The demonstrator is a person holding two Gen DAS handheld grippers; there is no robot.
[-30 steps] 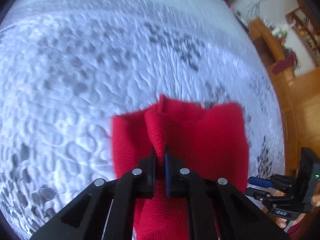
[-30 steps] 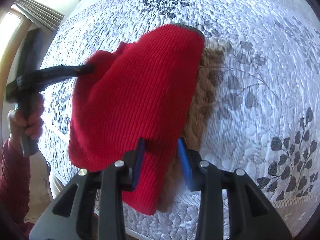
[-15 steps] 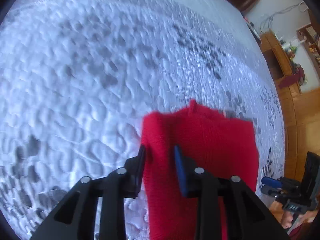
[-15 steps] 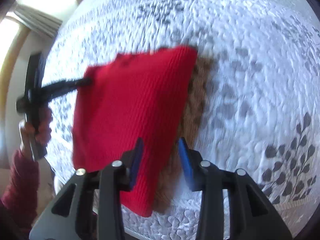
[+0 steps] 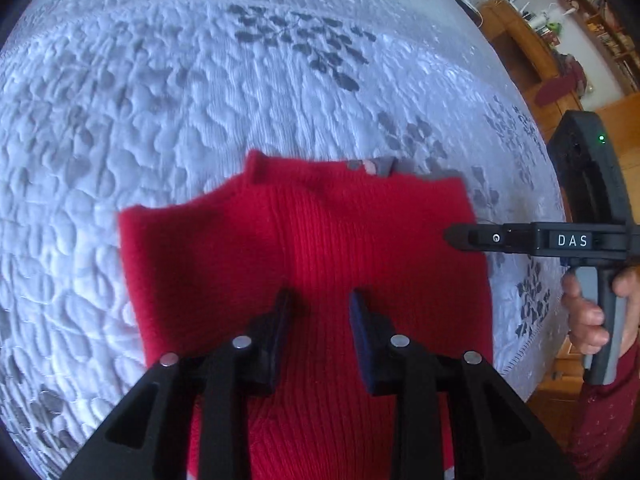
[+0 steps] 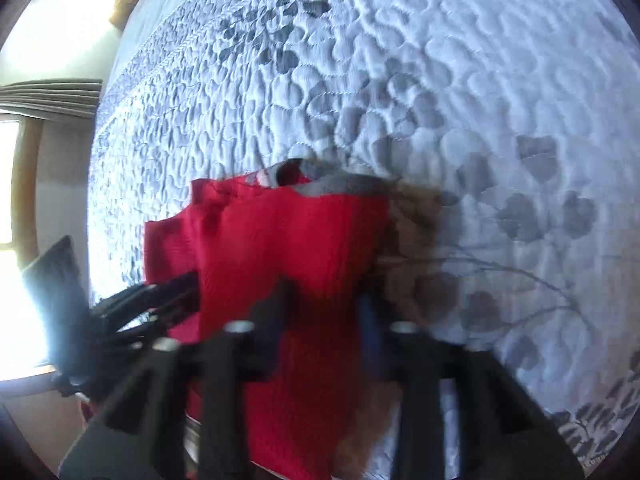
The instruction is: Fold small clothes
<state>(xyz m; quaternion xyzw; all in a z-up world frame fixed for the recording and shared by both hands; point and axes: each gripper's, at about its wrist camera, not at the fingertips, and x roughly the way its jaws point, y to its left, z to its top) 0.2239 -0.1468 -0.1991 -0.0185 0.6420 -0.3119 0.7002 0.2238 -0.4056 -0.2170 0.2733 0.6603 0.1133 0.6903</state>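
Note:
A small red knitted garment [image 5: 340,240] lies spread on the white and grey quilted bedspread [image 5: 200,100], its grey neck edge [image 5: 380,166] on the far side. My left gripper [image 5: 320,308] hovers open over the garment's near middle, with nothing pinched. My right gripper [image 5: 452,236] reaches in from the right, its tip at the garment's right edge. In the blurred right wrist view the red garment [image 6: 300,248] fills the gap of my right gripper [image 6: 324,316], whose jaws are closing but still stand apart. My left gripper [image 6: 160,292] shows at the garment's left edge.
The bed's edge [image 5: 520,360] runs down the right, with wooden furniture [image 5: 520,52] and floor beyond it. A hand [image 5: 588,312] in a dark red sleeve holds the right gripper's handle. A bright window and curtain [image 6: 48,96] lie left of the bed.
My left gripper let go of the bunched red cloth and opened. The garment now lies flatter on the quilt. Both grippers sank closer, the right one moving onto the garment's right edge.

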